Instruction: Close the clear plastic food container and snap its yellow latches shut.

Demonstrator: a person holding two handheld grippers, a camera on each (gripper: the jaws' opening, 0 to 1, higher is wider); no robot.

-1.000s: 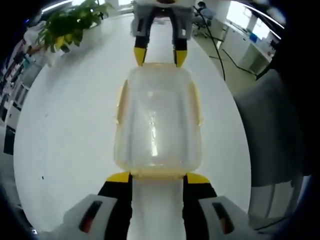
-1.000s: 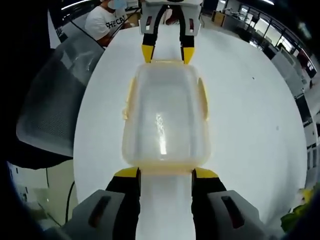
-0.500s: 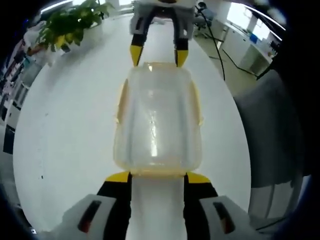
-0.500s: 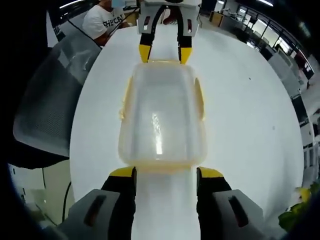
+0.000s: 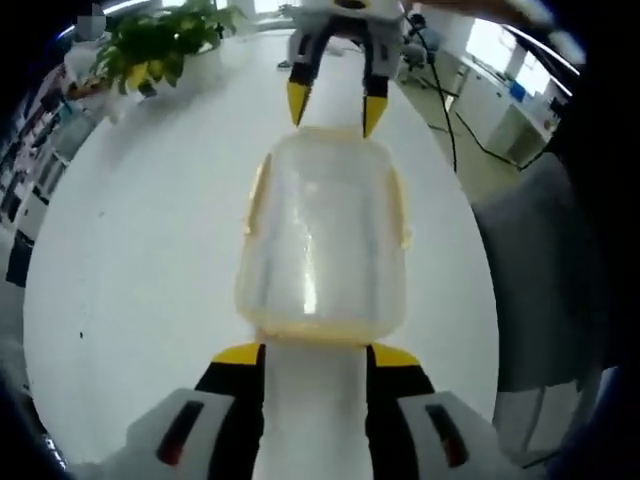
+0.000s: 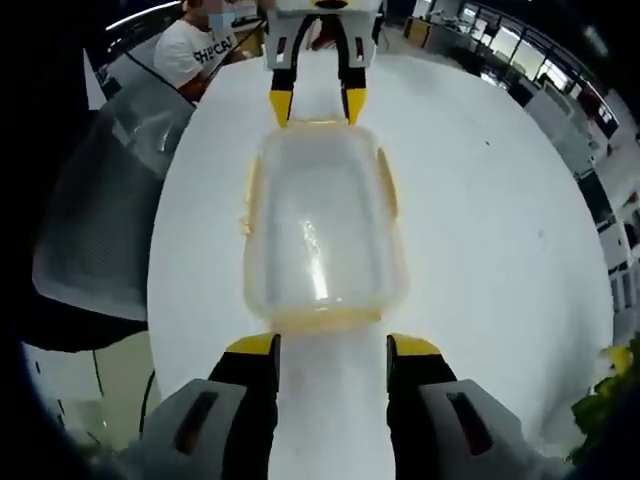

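The clear plastic container [image 5: 325, 235] lies lengthwise on the round white table [image 5: 130, 250], lid on top, with yellow latches [image 5: 255, 195] along its sides and ends. My left gripper [image 5: 315, 352] is open, its yellow-tipped jaws just short of the near end. At the far end my right gripper [image 5: 335, 108] is open too. From the other side I see the same container [image 6: 320, 225], the near end latch [image 6: 325, 318] just ahead of my open right gripper [image 6: 331, 345], and the left gripper [image 6: 317, 104] beyond. Nothing sits between either pair of jaws.
A potted plant [image 5: 160, 50] stands at the table's far left edge and shows again as leaves [image 6: 600, 410]. A grey mesh chair [image 5: 550, 260] is beside the table, also seen as the chair [image 6: 100, 210]. A seated person [image 6: 205, 45] is behind it.
Both grippers have drawn back slightly, so a small gap shows between each pair of jaw tips and the container's ends. The container has stayed put.
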